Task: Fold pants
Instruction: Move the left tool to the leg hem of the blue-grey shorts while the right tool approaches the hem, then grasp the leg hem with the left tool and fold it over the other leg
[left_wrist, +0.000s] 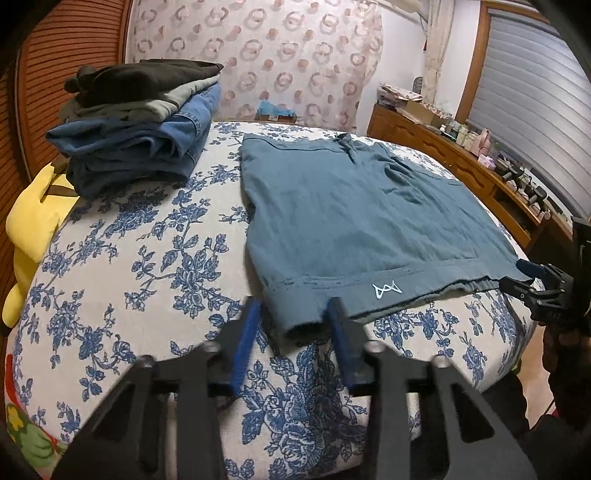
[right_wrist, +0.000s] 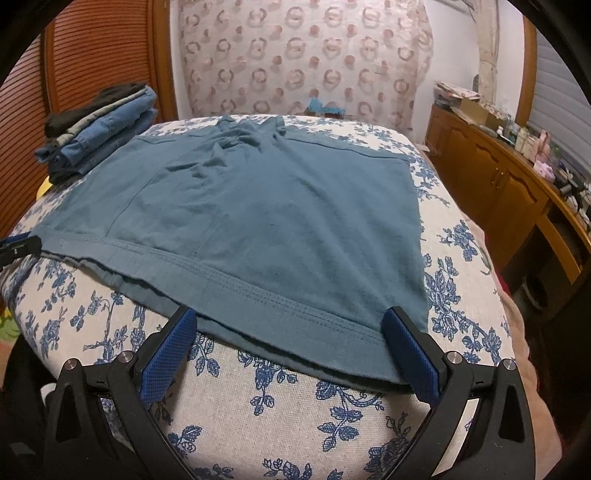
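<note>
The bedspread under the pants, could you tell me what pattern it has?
The bedspread is off-white with blue flowers and leaves, clearest in the left wrist view.

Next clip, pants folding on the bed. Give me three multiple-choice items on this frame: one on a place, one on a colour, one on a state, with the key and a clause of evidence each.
1. Where is the stack of folded clothes?
A. Far left of the bed, beside the teal pants
B. On the dresser
C. On top of the pants

2. What colour is the logo on the pants' hem?
A. Red
B. White
C. Yellow

3. How is the right gripper?
A. Shut on the hem
B. Holding a hanger
C. Open wide, with the hem between its fingers

Key:
1 A: the pile sits at the bed's far left corner, apart from the pants.
2 B: a pale white zigzag mark shows on the near hem in the left wrist view.
3 C: its blue pads stand far apart, on either side of the near hem.
</note>
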